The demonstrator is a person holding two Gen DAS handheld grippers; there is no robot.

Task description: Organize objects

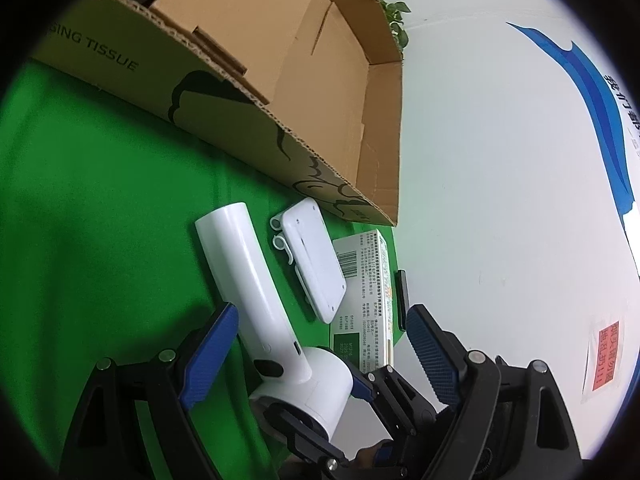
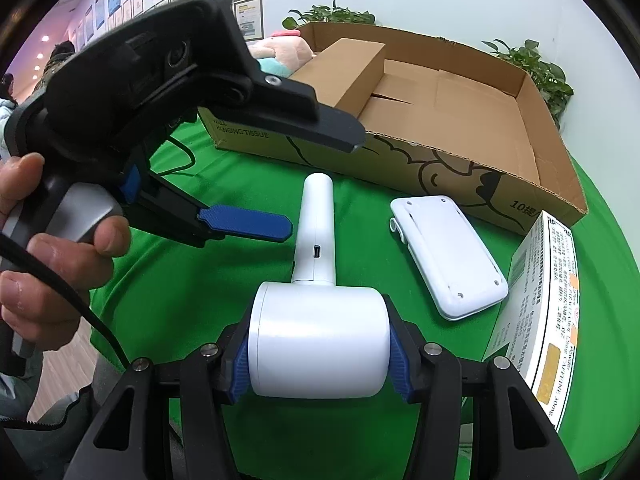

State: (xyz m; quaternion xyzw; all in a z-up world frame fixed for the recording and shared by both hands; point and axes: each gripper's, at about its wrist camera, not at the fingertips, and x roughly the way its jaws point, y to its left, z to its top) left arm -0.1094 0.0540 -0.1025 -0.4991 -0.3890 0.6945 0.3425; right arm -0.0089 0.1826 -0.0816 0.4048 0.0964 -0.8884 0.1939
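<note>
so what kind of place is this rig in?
Probably an office or demo room, not a home: framed certificates line the wall, blue wall graphics carry Chinese text, and the table wears a green cloth.

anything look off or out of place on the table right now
Nothing looks spilled or broken. The cardboard box is still empty, while the white case and printed carton lie loose on the green cloth. The right tongs grip the white handheld device.

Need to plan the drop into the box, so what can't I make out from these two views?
- Cardboard box: near floor hidden by its front wall, both views.
- Printed carton: cut off by the frame edge, right wrist view; print too small.
- White handheld device: underside hidden between the right gripper pads.
- Flat white case: front faces down.
</note>
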